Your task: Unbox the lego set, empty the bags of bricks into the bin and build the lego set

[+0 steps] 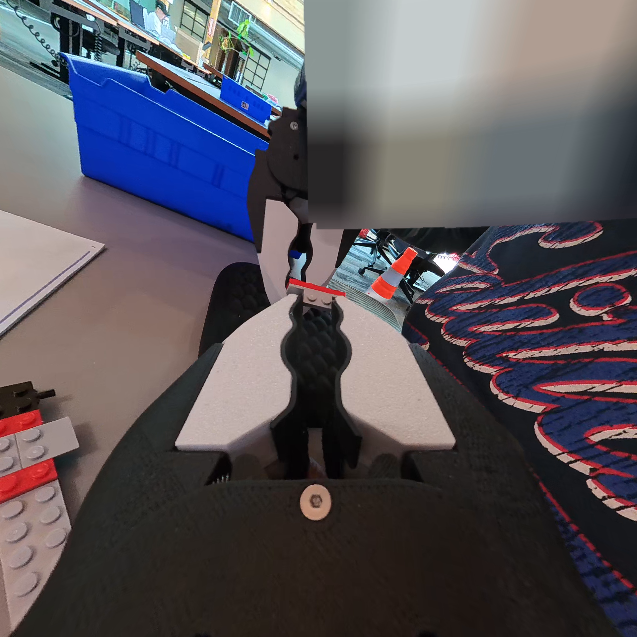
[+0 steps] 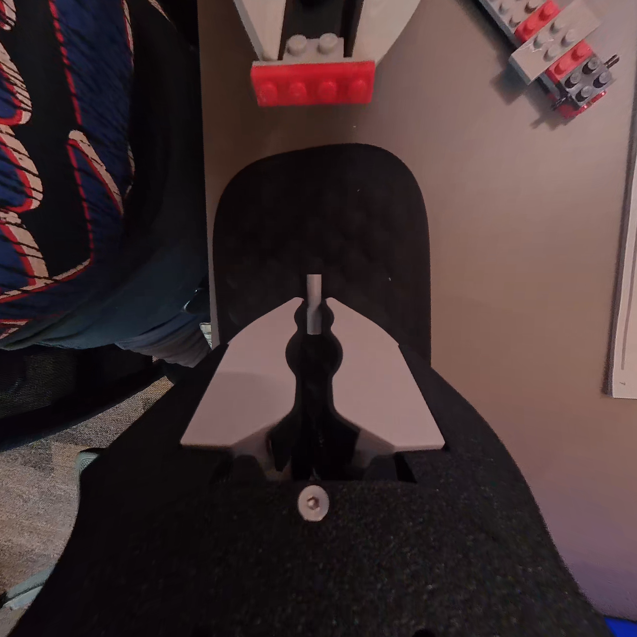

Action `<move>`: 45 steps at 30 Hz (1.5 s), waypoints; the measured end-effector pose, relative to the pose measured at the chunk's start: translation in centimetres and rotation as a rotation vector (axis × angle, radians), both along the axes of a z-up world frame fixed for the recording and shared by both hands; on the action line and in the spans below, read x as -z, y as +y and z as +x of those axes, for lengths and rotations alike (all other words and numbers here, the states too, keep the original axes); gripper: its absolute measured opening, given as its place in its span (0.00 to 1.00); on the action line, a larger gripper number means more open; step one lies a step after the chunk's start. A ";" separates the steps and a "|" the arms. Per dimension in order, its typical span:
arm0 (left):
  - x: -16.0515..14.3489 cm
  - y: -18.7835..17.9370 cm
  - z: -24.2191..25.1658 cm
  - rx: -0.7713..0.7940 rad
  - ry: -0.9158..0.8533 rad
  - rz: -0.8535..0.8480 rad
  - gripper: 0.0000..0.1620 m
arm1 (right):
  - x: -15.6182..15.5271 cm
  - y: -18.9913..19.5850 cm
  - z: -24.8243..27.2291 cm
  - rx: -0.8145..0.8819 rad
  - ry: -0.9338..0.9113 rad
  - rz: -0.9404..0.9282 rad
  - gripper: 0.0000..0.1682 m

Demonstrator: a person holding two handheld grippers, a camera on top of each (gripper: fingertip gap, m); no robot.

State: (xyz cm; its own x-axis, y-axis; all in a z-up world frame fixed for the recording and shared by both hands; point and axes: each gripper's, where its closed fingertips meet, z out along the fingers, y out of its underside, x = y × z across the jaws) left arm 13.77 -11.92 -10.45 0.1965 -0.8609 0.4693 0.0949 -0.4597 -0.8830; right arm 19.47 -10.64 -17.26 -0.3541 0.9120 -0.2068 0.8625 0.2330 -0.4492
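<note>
My left gripper [image 1: 315, 300] is shut on a small grey two-stud brick [image 1: 317, 297] that has a red four-stud plate [image 1: 312, 286] joined to it. It holds them above a black textured pad [image 1: 238, 293]. The right wrist view shows this brick [image 2: 312, 46] and red plate [image 2: 312, 82] at the top, studs facing the camera. My right gripper [image 2: 313, 300] is shut on a thin grey piece [image 2: 313, 303], seen edge-on, a short way from the red plate. In the left wrist view the right gripper [image 1: 299, 272] comes down from above, close to the red plate.
A partly built grey, red and black model [image 1: 27, 482] lies on the grey table, also in the right wrist view [image 2: 558, 55]. A blue bin [image 1: 155, 148] stands at the back left. A white booklet [image 1: 34, 262] lies left. A person's patterned shirt [image 1: 534, 344] is close by. The left gripper's tips are roughly 9 cm from the right gripper's.
</note>
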 end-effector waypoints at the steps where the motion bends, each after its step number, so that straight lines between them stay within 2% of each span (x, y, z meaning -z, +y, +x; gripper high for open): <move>1: 0.0 0.1 0.0 -0.004 -0.001 -0.001 0.10 | 0.0 0.0 0.0 0.008 0.004 0.000 0.05; 3: -0.2 0.4 -0.2 -0.037 -0.009 0.018 0.10 | -0.3 0.0 -0.1 0.051 0.028 -0.024 0.05; 5: -0.9 1.0 -0.6 -0.116 -0.027 0.099 0.10 | -1.9 0.3 -1.5 0.204 0.148 -0.140 0.05; 8: -1.3 1.7 -1.2 -0.240 0.042 0.268 0.10 | -6.4 1.6 -4.4 0.547 0.464 -0.516 0.04; 9: -1.2 1.8 -1.3 -0.268 0.091 0.320 0.10 | -6.9 1.7 -4.8 0.622 0.511 -0.620 0.04; 12: -0.9 1.5 -1.1 -0.281 0.176 0.414 0.10 | -6.8 1.0 -5.5 0.749 0.554 -0.808 0.05; 15: -0.2 1.2 -0.5 -0.249 0.206 0.390 0.10 | -7.3 0.7 -5.9 0.823 0.598 -0.971 0.04; 21: 0.7 1.4 -0.2 -0.254 0.297 0.387 0.10 | -6.7 0.6 -5.9 0.866 0.606 -0.992 0.04; 32: 1.6 1.4 0.1 -0.271 0.381 0.385 0.10 | -5.5 0.6 -5.9 0.885 0.588 -0.913 0.04; 38: 2.9 1.2 0.5 -0.249 0.489 0.379 0.09 | -4.1 0.3 -5.5 0.892 0.507 -0.838 0.05; 41: 3.7 1.0 0.7 -0.218 0.518 0.319 0.09 | -3.3 0.1 -5.3 0.907 0.466 -0.819 0.05; 45: 5.6 0.7 1.3 -0.167 0.644 0.278 0.09 | -1.3 -0.3 -4.6 0.934 0.371 -0.743 0.04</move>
